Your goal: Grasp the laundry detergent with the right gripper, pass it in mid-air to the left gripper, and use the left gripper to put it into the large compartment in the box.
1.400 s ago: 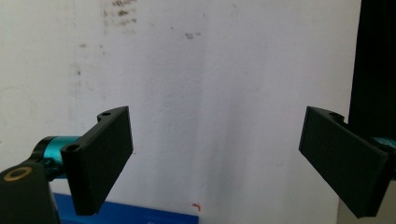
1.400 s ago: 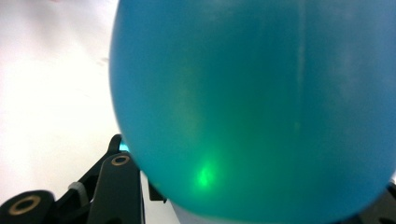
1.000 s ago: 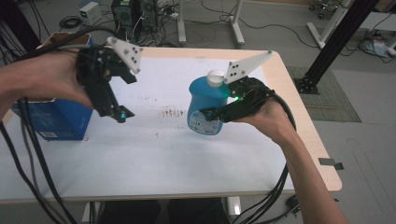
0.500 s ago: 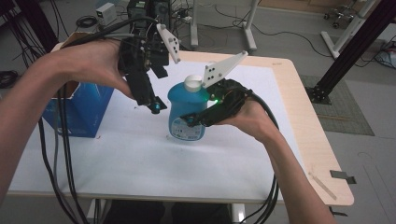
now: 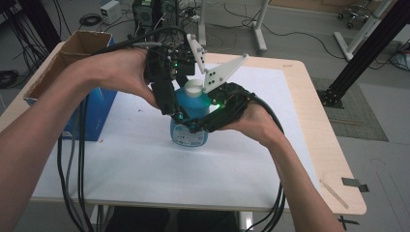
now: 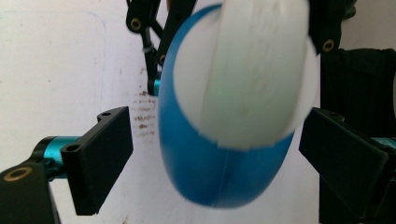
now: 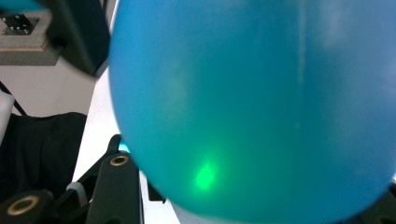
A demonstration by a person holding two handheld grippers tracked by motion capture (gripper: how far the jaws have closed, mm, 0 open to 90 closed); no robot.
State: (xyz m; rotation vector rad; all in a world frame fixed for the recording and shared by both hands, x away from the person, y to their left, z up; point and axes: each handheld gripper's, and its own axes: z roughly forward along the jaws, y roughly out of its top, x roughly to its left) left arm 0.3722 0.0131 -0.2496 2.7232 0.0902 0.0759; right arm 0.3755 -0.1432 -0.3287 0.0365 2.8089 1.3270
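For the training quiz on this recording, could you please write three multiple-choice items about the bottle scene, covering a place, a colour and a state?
1. Where does the cardboard box stand?
A. at the table's left edge
B. at the table's right edge
C. on the floor

2. What colour is the bottle's cap?
A. red
B. white
C. black

3. How do the left gripper's jaws stand?
A. shut tight on the cap
B. spread, either side of the bottle
C. flat on the table

Answers:
1 A, the high view shows it left of the bottle.
2 B, the cap is white on a blue body.
3 B, the left gripper view shows gaps on both sides.
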